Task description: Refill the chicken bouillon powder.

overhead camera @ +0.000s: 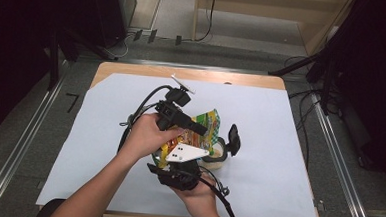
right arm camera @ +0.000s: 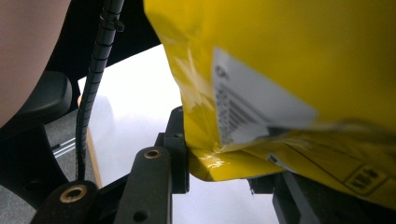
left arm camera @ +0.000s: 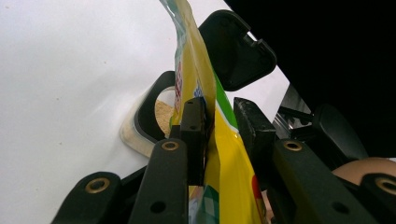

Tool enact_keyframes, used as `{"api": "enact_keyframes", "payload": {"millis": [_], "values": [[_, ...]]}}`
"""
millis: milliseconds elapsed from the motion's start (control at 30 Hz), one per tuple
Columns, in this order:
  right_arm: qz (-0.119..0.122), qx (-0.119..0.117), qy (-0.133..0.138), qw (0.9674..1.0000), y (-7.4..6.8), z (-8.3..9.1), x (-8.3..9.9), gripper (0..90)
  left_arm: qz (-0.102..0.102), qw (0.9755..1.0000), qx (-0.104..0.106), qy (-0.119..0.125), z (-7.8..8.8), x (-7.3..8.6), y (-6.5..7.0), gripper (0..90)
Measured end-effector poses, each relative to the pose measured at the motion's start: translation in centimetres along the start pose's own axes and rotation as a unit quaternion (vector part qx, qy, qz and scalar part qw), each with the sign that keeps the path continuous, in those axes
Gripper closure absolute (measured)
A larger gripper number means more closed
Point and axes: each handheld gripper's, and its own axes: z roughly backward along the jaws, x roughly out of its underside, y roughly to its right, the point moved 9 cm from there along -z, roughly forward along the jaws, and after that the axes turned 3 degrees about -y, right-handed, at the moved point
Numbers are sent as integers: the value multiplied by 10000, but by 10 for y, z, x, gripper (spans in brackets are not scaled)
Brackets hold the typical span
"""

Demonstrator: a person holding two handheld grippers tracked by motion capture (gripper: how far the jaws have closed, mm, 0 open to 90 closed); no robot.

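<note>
Here a yellow and green snack bag point(overhead camera: 199, 134) hangs above the middle of the surface point(overhead camera: 104, 149), which is covered by a white sheet, and both tongs grip it. The left tongs point(overhead camera: 198, 127), held by the left hand point(overhead camera: 147, 136), come at the bag from its left side; in the left gripper view the two black jaws stand narrow with the bag point(left arm camera: 219, 154) pinched between them, the left pad flat against the foil. The right tongs point(overhead camera: 178, 160), held by the right hand point(overhead camera: 199, 196) close to the near edge, grip the bag's lower end; in the right gripper view the yellow foil with its white barcode label point(right arm camera: 252, 107) sits between the jaws. Just behind the bag a shallow container point(left arm camera: 156, 119) with a black rim holds pale brown powder, its black lid point(left arm camera: 236, 49) tipped up beside it.
</note>
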Motion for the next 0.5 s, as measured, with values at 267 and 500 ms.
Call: {"api": "enact_keyframes", "payload": {"millis": [267,500], "values": [[-13,-3,-12,10000,0,0,0,678,-15,10000,-4,-7,0,0,0,752],[-9,0,-12,10000,0,0,0,678,-22,10000,-4,-10,0,0,0,752]]}}
